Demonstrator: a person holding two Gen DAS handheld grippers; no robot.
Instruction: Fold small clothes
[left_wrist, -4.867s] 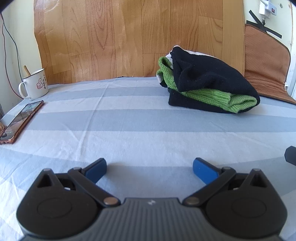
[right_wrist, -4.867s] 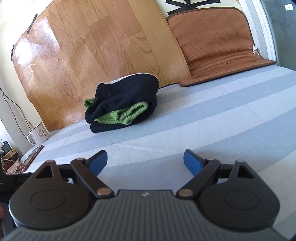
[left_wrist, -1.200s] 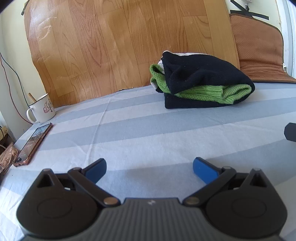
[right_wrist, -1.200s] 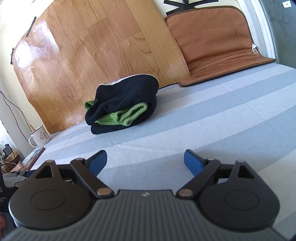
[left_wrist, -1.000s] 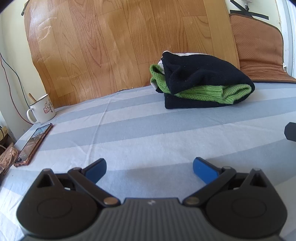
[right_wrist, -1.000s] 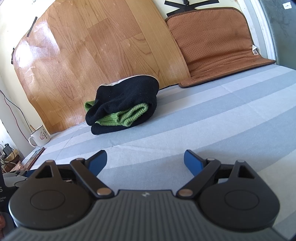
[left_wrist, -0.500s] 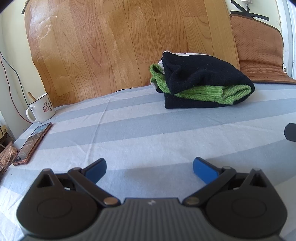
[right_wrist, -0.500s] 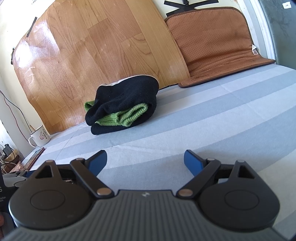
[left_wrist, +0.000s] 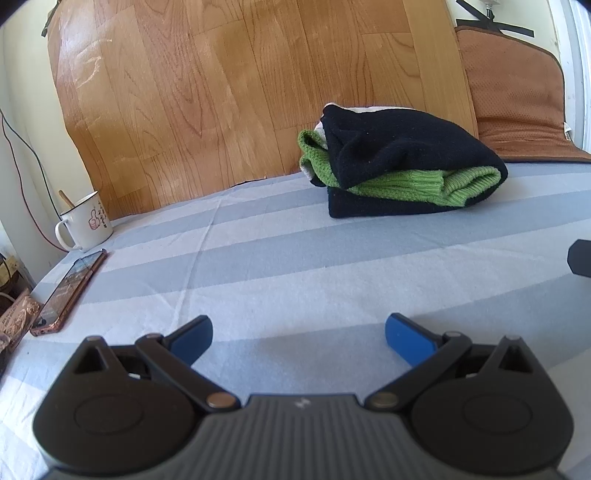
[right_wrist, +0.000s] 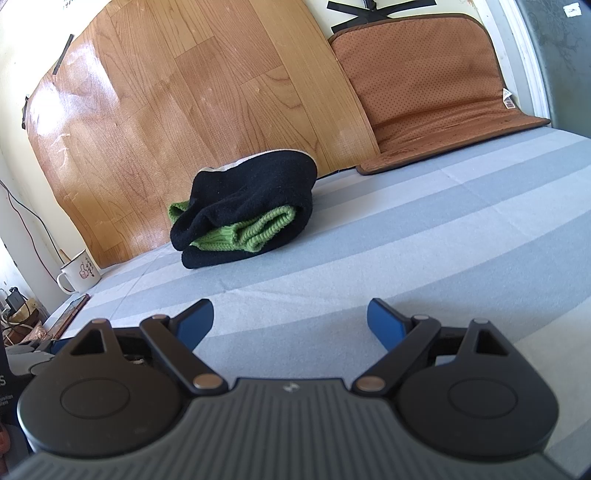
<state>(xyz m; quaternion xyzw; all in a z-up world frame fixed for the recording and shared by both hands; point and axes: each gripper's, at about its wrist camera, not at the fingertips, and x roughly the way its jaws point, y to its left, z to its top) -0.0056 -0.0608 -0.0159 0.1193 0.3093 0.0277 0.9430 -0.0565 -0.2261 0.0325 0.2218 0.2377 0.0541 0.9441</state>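
A folded bundle of black and green knit clothes (left_wrist: 402, 166) lies at the far side of the blue-and-white striped sheet (left_wrist: 295, 266), against the wood-pattern board; the bundle (right_wrist: 251, 218) shows left of centre in the right wrist view. My left gripper (left_wrist: 298, 334) hovers low over the sheet, open and empty, well short of the clothes. My right gripper (right_wrist: 290, 321) is likewise open with nothing between its blue pads, well short of the bundle. A dark part at the right edge of the left wrist view (left_wrist: 580, 256) looks like the other gripper.
A white enamel mug (left_wrist: 85, 221) and a phone (left_wrist: 70, 288) lie at the sheet's left edge, with cables beyond. The wood-pattern board (left_wrist: 240, 92) leans behind the clothes. A brown mat (right_wrist: 432, 85) rests at the far right.
Over the last second almost nothing moved. Since 4.9 s ago the left gripper's view has tilted and shifted; the clothes have stayed put.
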